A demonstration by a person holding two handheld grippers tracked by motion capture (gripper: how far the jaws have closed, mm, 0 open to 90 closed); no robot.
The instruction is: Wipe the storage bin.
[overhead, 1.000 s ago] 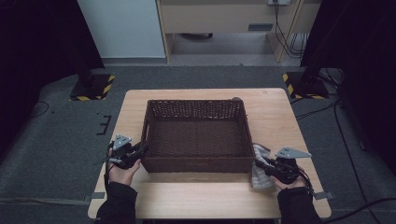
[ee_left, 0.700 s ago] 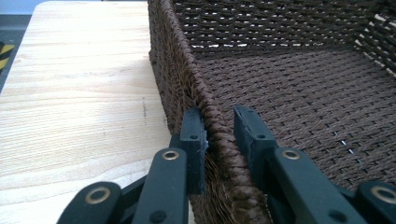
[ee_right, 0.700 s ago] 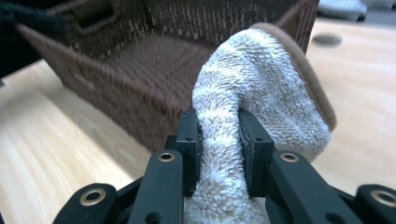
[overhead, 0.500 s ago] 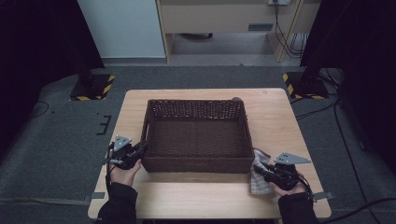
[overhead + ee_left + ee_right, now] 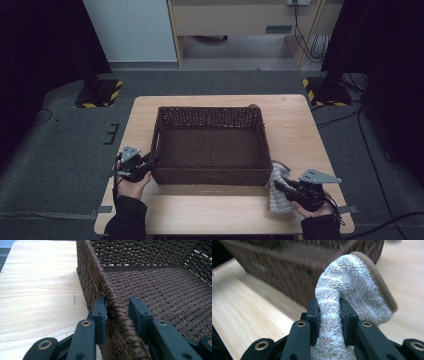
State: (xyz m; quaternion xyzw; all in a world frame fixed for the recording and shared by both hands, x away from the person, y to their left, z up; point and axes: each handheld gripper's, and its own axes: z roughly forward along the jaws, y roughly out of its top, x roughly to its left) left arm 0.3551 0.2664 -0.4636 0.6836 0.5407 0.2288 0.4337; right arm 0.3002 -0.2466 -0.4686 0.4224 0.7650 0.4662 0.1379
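At the left, our left tongs (image 5: 117, 312) straddle the basket's (image 5: 210, 150) left wall, and their jaws have just been opening, one pad touching the weave and the other clear. At the right, our right tongs (image 5: 329, 315) pinch the towel (image 5: 352, 290) tight, just off the basket's near right corner on the tabletop (image 5: 210, 210); the basket lies up and left of it, so this hand is nearer. Since the earlier frame the towel has shifted slightly toward us.

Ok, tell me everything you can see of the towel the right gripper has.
The white fluffy terry towel has a brown band along one edge. It is bunched, with a fold pinched between the jaws of the right gripper, which are shut on it. In the high view the cloth hangs onto the light wooden table, just outside the near right corner of the dark brown woven basket; whether it touches the basket is unclear.
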